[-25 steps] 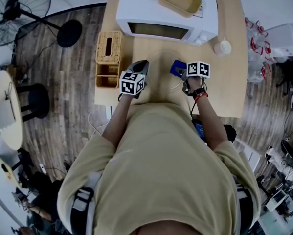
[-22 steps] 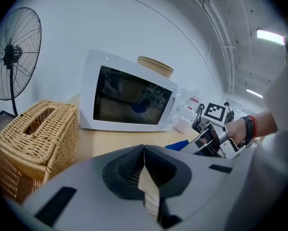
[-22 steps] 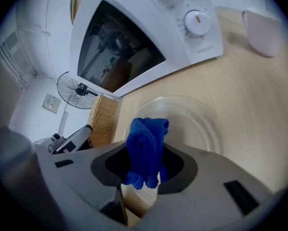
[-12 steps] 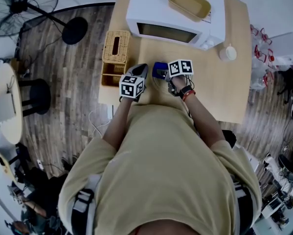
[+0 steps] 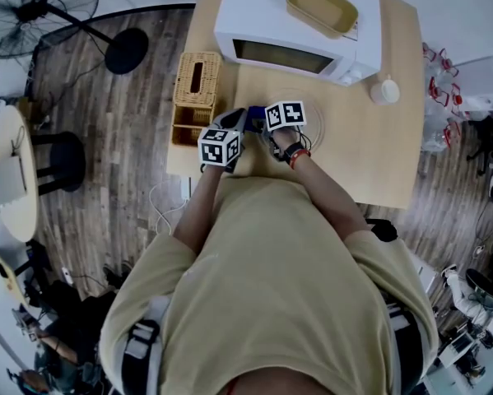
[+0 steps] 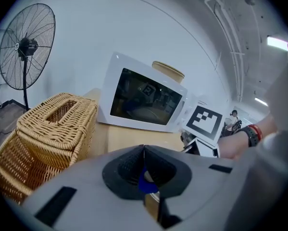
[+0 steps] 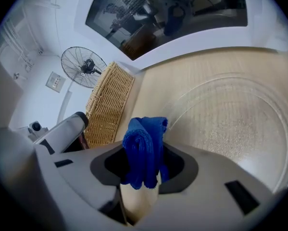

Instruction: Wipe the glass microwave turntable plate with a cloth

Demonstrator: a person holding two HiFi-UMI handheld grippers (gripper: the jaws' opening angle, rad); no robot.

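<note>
My right tongs [image 7: 148, 176], pinching the folded blue microfibre cloth [image 7: 143, 148], have slid leftward along the front of the white microwave oven [image 5: 295, 25], toward my left tongs [image 6: 144, 171], which are pressed together. The round clear glass turntable plate [image 7: 230, 117] lies on the wooden counter [image 5: 369, 159] just before the microwave. I judge one wiping pass finished, with more needed.

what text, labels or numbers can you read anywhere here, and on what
None can be read.
Cubes on left gripper and right gripper: square black-and-white markers, no letters.
microwave control panel: any print too small.
wall plate near the fan: too blurred.
blue cloth: no label showing.
</note>
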